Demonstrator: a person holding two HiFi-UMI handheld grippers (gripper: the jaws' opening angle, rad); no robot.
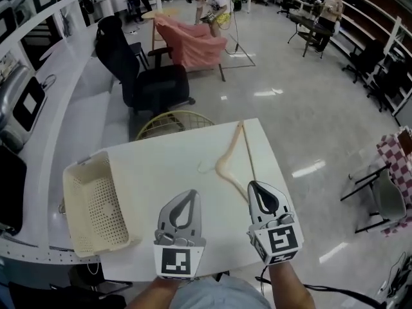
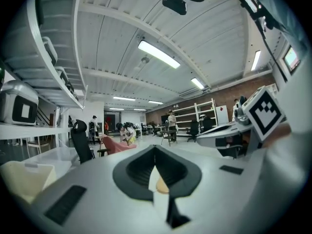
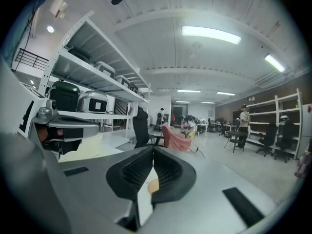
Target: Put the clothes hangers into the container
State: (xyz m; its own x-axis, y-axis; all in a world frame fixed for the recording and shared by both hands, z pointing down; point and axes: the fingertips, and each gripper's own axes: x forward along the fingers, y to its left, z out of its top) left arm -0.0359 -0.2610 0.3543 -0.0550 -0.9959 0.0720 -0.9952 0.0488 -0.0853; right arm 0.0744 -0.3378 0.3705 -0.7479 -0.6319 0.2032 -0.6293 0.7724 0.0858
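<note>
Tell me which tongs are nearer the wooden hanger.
Right. The right tongs sit at the near end of the hanger; the left tongs rest apart, to its left.

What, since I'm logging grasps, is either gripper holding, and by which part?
Nothing. The left gripper and right gripper are both shut and empty; the hanger lies loose on the table.

Wooden hanger [image 1: 221, 166] flat, cream basket [image 1: 103, 212] apart
</note>
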